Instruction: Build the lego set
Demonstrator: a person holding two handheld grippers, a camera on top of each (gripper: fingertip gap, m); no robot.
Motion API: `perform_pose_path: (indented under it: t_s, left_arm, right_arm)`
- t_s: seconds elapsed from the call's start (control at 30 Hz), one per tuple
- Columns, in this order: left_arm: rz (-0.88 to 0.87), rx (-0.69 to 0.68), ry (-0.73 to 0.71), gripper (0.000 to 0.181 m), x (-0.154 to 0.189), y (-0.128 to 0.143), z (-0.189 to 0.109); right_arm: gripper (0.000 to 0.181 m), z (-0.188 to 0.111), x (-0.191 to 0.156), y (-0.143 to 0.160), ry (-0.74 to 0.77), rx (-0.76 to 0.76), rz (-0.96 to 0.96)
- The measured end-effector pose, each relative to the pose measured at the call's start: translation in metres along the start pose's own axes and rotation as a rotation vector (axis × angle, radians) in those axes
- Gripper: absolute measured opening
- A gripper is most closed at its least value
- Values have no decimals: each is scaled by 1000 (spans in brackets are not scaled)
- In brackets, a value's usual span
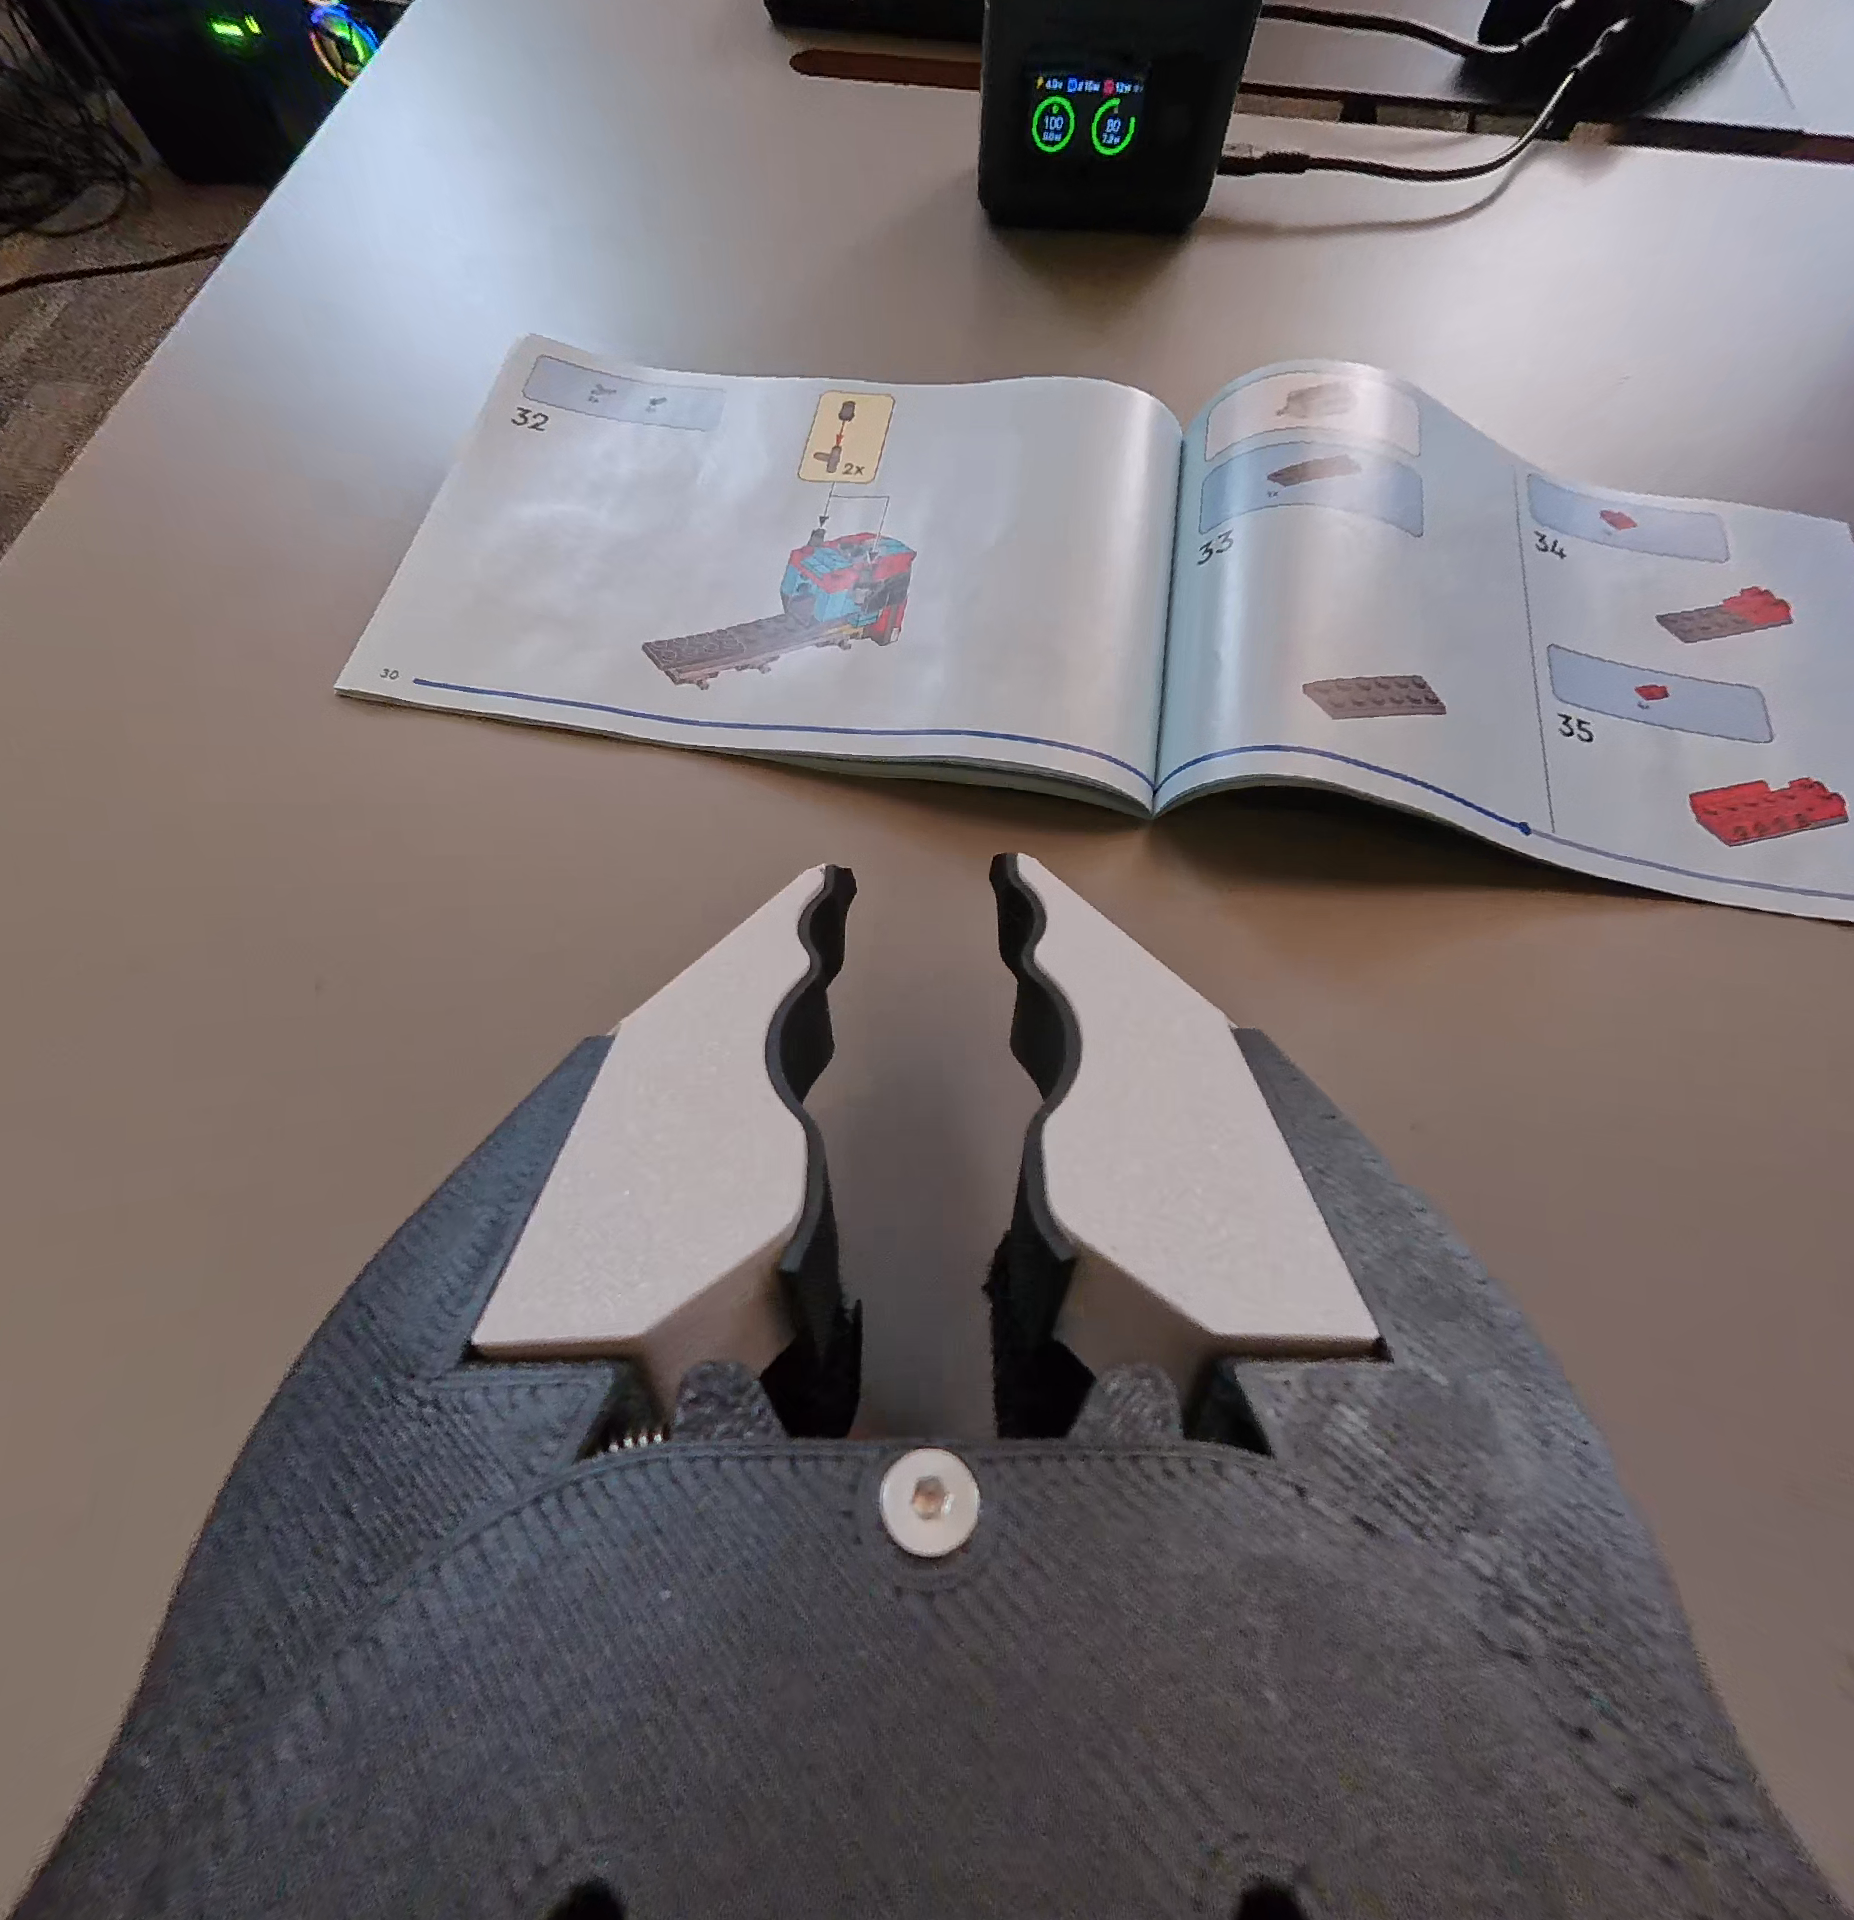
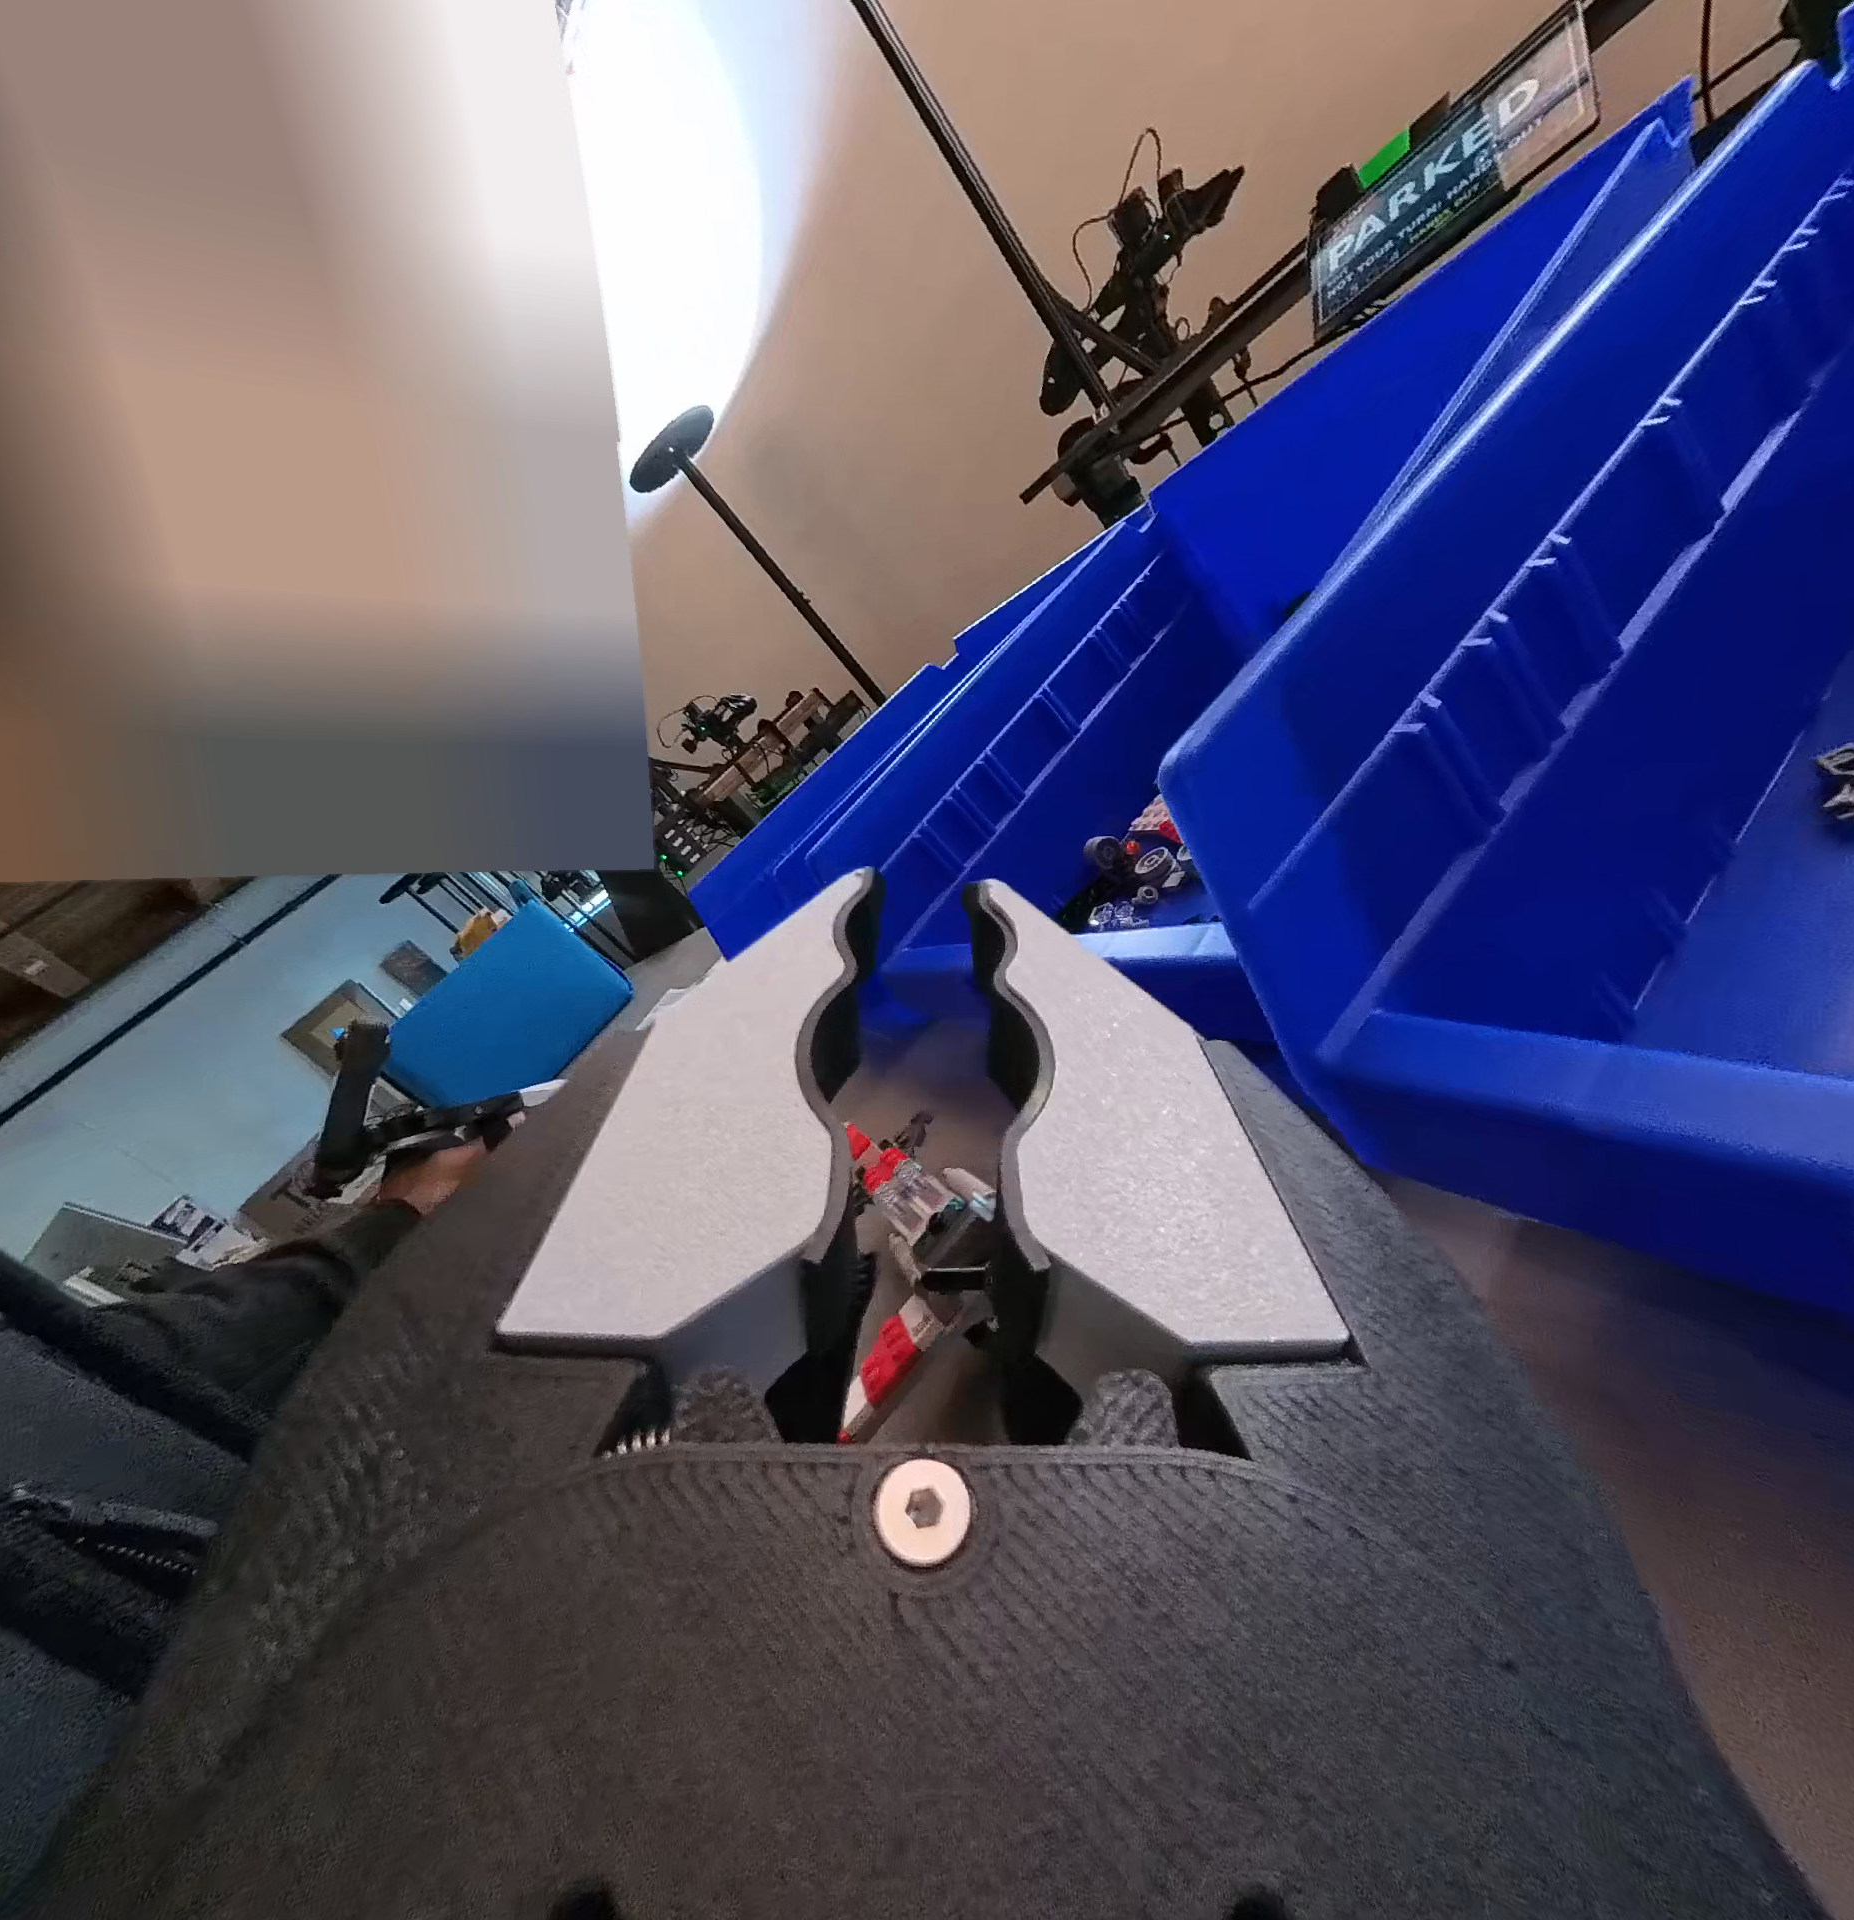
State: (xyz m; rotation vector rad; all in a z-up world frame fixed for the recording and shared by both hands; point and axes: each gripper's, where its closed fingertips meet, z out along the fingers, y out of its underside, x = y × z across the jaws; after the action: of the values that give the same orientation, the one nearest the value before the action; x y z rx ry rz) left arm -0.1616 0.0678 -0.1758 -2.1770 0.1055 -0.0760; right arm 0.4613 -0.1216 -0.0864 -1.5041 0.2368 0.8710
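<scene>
Seen from the left wrist view: left gripper (image 1: 923, 873) poised low over a tan table (image 1: 227, 935), jaws parted by a modest gap, nothing between them. Just beyond the fingertips, an open instruction booklet (image 1: 1006, 582) lying flat, pale blue pages printed with drawings of a red and blue model and of brown and red bricks. Farther back, a small black device (image 1: 1105, 114) with a lit screen showing green rings, a dark cable (image 1: 1422, 203) trailing off to its right. Seen from the right wrist view: right gripper (image 2: 923, 914) tilted sharply, fingertips apart by a narrow gap. Deep between the fingers, near their base, a partly built lego model (image 2: 902, 1257) in red, white, grey and black; touched the black inner pad on the right side, but could not tell whether truly clamped or merely lying below the jaws. Ahead and to the right, several blue plastic bins (image 2: 1525, 831), one holding small dark wheels and other loose pieces (image 2: 1131, 873), another a little grey part (image 2: 1853, 784). At far left, a person's hand (image 2: 435, 1174) in a dark sleeve gripping the other black gripper handle (image 2: 351, 1101). Large blurred patch over the upper left.
</scene>
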Motion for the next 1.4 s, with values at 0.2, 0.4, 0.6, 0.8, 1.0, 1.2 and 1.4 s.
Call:
perform_pose_path:
  t_s: [0.2,0.4,0.6,0.8,1.0,1.2,1.4]
  left_arm:
    - [31,124,-14,32,27,-27,-13]
    - [462,204,729,31,403,-172,-115]
    - [888,-431,966,31,612,-55,-99]
    - [1043,-669,901,24,653,22,-46]
    - [1105,-727,858,20,648,46,-37]
    - [1129,-723,837,20,646,48,-29]
    - [1144,-690,837,10,648,47,-24]
  right_arm:
    - [17,5,4,-1,16,-6,-17]
    - [16,8,0,2,32,-17,-97]
    - [16,-2,-2,-2,7,7,-69]
    - [16,-19,8,-15,-11,36,0]
    - [17,-21,6,-17,-80,27,61]
    - [17,-22,7,-18,-85,30,70]
    - [17,-20,6,-16,-63,25,37]
